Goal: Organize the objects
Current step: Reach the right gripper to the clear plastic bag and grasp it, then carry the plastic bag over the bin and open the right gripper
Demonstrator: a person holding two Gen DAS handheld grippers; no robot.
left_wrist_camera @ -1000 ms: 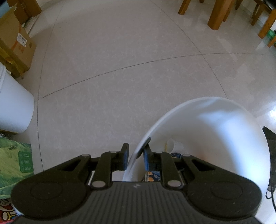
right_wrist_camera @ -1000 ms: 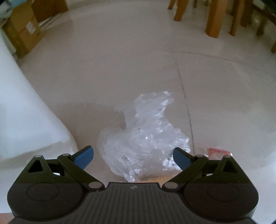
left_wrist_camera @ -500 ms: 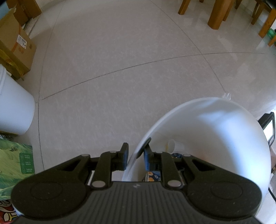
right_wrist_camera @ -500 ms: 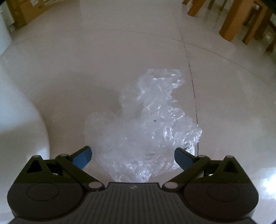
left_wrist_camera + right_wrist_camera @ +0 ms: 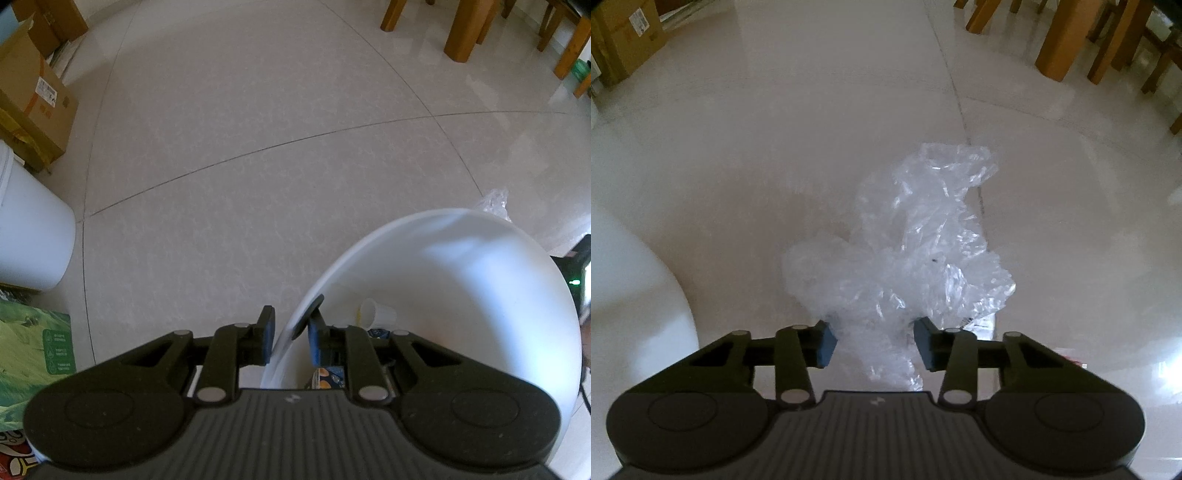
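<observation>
In the left wrist view, the left hand-held gripper (image 5: 289, 334) is clamped on the white bucket's (image 5: 480, 266) rim. In the right wrist view, the right hand-held gripper (image 5: 873, 341), half-closed, straddles the crumpled plastic bag (image 5: 908, 258) on the floor (image 5: 775, 129).

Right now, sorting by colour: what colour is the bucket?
White bucket, clearest in the left wrist view.

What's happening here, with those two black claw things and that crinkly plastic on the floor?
A person is tidying up with a gripper in each hand. The left gripper is clamped on the rim of a white bucket, which holds a paper cup and some packaging. The right gripper has its pads on either side of a crumpled clear plastic bag lying on the tiled floor, apparently about to grab it for the bucket.
</observation>
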